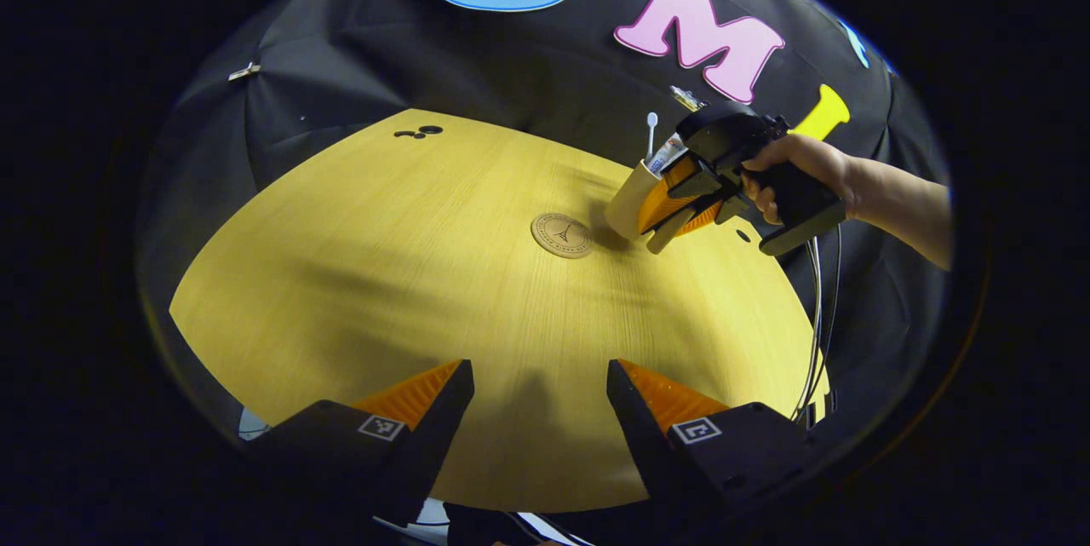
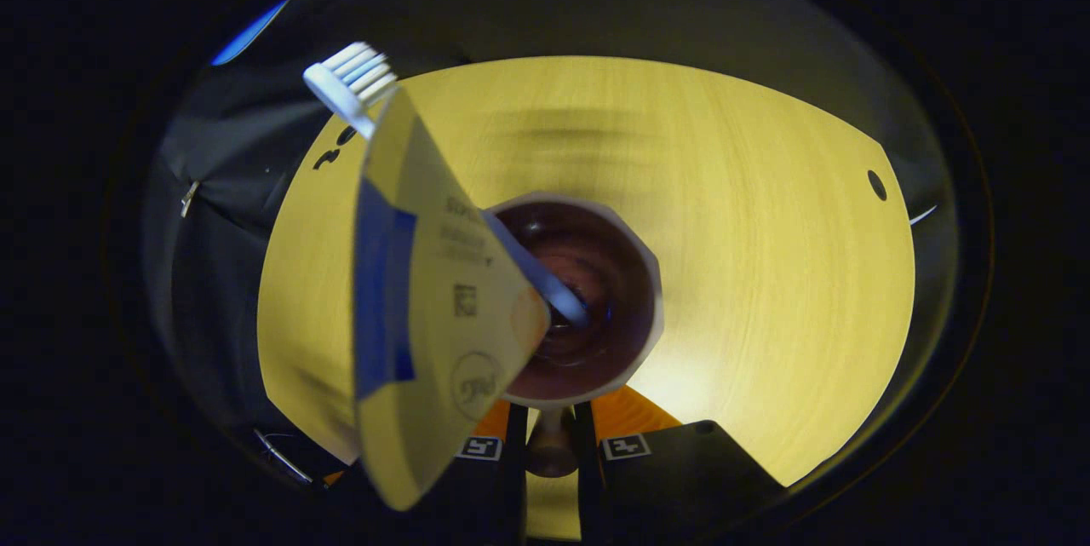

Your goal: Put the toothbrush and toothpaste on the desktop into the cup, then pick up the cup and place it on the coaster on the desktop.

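The left gripper (image 1: 540,410) hangs with fingers spread wide over bare wood-grain table (image 1: 358,273); beyond it lies the round coaster (image 1: 562,235), flat and embossed; just past that, the right gripper (image 1: 673,218) clamps the handle of the tilted cup (image 1: 628,201), toothbrush (image 1: 651,130) and toothpaste (image 1: 666,156) standing in it; small dark holes (image 1: 419,133) mark the far edge.

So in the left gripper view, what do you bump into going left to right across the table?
Small dark holes → coaster → cup → right gripper → hand.
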Demonstrator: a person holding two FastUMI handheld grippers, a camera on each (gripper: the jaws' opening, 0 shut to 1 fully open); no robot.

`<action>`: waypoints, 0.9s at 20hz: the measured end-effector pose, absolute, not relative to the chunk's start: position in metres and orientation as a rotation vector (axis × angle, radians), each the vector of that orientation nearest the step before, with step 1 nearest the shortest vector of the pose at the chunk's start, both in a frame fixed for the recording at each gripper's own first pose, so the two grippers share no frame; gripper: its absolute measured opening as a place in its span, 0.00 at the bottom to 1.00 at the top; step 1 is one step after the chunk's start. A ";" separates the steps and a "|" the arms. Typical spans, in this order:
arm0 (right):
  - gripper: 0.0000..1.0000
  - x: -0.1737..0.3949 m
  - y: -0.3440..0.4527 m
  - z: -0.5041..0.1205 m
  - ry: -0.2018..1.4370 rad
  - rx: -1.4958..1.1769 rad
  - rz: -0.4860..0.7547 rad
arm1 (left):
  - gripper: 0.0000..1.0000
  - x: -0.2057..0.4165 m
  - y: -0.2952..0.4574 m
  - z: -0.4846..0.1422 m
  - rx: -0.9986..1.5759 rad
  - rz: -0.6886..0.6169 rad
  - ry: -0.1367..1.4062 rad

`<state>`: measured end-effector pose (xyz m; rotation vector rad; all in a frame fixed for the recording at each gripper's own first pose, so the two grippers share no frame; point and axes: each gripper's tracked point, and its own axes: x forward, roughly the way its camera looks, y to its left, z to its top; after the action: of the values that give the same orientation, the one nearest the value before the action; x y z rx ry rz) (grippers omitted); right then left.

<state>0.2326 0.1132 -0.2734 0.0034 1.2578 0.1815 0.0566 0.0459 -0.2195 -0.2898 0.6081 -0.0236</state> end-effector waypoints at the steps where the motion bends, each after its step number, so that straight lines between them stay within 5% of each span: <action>1: 0.28 0.231 0.125 -0.275 1.263 0.002 0.194 | 0.98 0.056 0.048 -0.219 -0.299 -0.014 0.606; 18: 0.29 0.213 0.189 -0.299 1.304 -0.131 0.271 | 0.98 0.030 0.093 -0.222 -0.397 0.107 0.601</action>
<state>0.2127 0.1889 -0.2995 -0.1315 1.3039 0.2708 0.0299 0.0930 -0.2217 -0.3971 0.6014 0.1069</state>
